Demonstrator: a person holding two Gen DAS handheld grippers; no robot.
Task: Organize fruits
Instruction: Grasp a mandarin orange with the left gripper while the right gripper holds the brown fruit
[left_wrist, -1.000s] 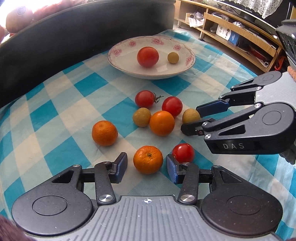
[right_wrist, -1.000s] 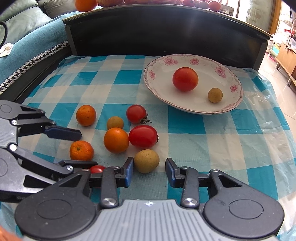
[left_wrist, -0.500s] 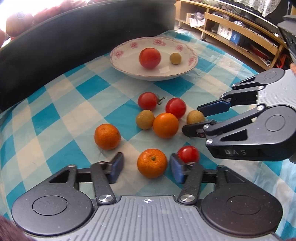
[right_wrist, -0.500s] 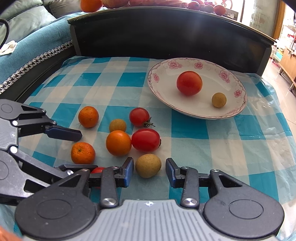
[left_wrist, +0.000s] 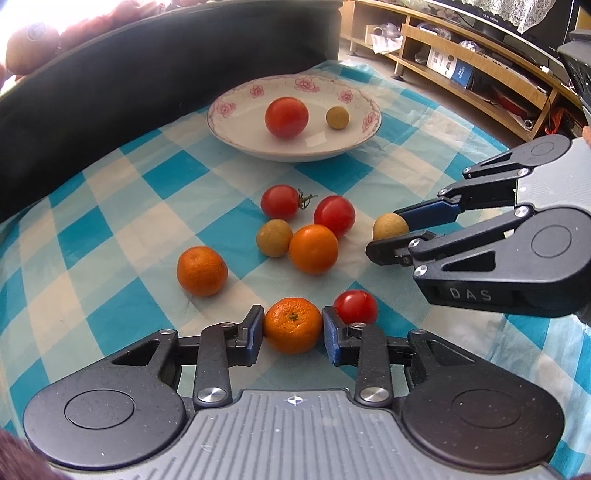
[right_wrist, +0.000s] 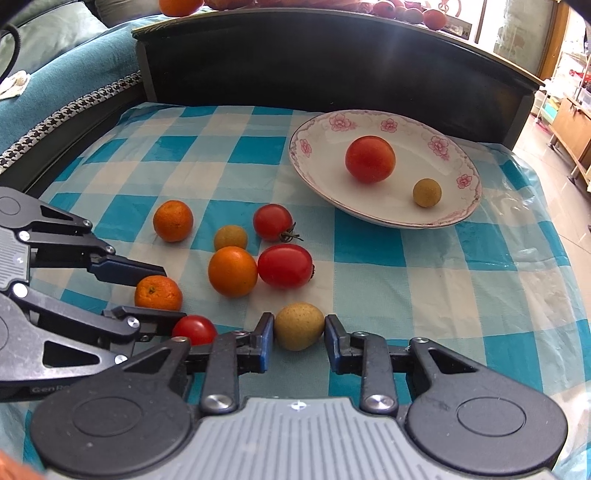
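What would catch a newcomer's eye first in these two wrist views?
Probably the two grippers at work together: the left gripper closing around a dimpled orange mandarin, the right gripper shut on a tan-yellow round fruit. Beyond them, a white flower-rimmed plate holds a big red tomato on the blue-checked cloth.

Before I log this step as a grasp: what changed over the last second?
Both tools narrowed without travelling. The left tool is closing on the mandarin, its pads now at the peel. The right tool has shut on the yellowish fruit. Neither fruit is lifted. The plate, its tomato and small fruit, and the loose fruit on the checked cloth stayed put.
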